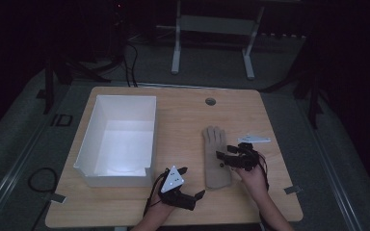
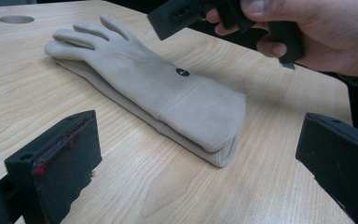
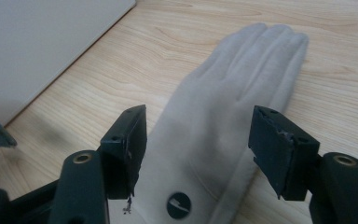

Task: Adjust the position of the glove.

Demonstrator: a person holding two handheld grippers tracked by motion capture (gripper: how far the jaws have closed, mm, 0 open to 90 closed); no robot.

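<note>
Flat on the pale wooden table (image 1: 183, 120) lies a soft beige glove (image 1: 215, 156) with a small dark round logo, right of the white box (image 1: 118, 139). Above it the right gripper (image 1: 221, 159) has spread jaws, pinching nothing. Nearby the left gripper (image 1: 192, 182) is also spread, empty.

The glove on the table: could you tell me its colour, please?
Pale beige glove, best seen in the left gripper view.

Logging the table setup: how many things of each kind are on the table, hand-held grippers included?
Beige gloves, stacked as a pair: 2
White box: 1
Hand-held grippers, left hand-held gripper and right hand-held gripper: 2
Total: 5
</note>
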